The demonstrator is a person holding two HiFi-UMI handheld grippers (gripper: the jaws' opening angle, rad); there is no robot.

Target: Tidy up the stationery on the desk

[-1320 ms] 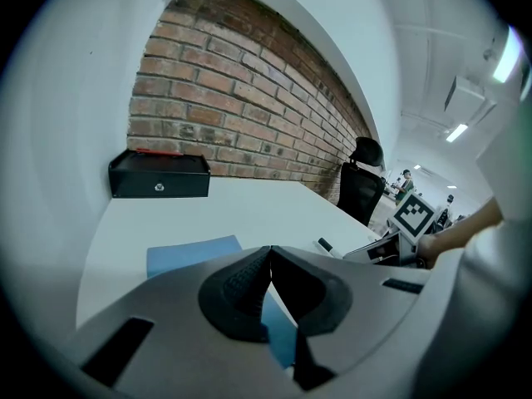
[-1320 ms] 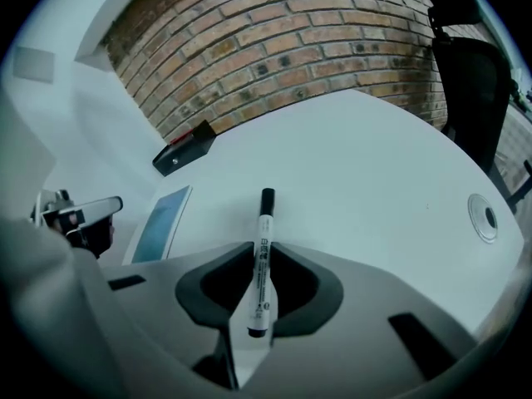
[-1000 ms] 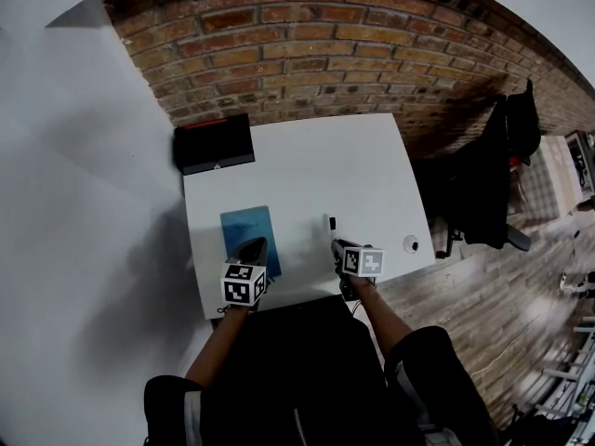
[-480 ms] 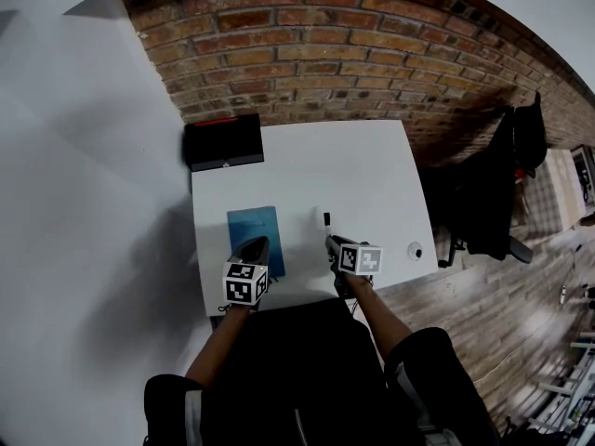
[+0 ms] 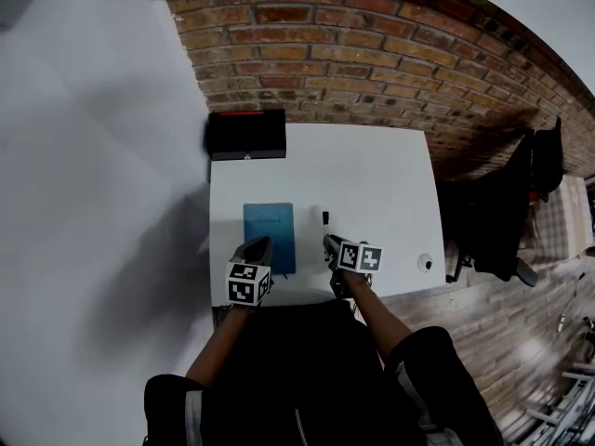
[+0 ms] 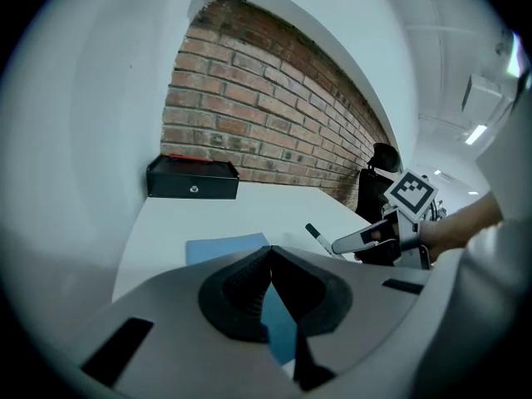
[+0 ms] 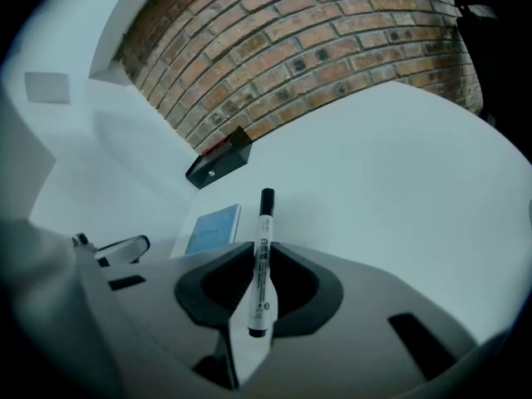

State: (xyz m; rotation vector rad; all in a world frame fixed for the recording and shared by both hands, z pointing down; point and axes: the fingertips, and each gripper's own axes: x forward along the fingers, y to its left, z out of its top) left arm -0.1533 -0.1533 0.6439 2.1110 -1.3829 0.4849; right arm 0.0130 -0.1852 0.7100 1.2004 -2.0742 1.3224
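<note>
Looks steeply down on a white desk (image 5: 372, 184) pushed against a red brick wall (image 5: 372, 54). Shows two hand-held grippers side by side over the desk's near edge, each topped by a cube of black-and-white markers.

On the left, shows the left gripper (image 5: 255, 245) with its jaws pressed fully together and nothing between them. Has its tips over the near left part of a blue notebook (image 5: 270, 230) lying flat on the desk; cannot tell whether they touch it.

On the right, shows the right gripper (image 5: 328, 242) with its jaws partly apart and clamped on a white marker (image 7: 261, 264) with a black cap. Has the marker running lengthwise between the jaws, cap end sticking out past the tips toward the wall, just right of the notebook.

At the desk's far left corner, against the wall, shows a black box (image 5: 246, 135) with a red strip. Near the right front corner, shows a small round thing (image 5: 426, 263), too small to identify. Beyond the desk's right side, shows a dark chair (image 5: 507, 221).
</note>
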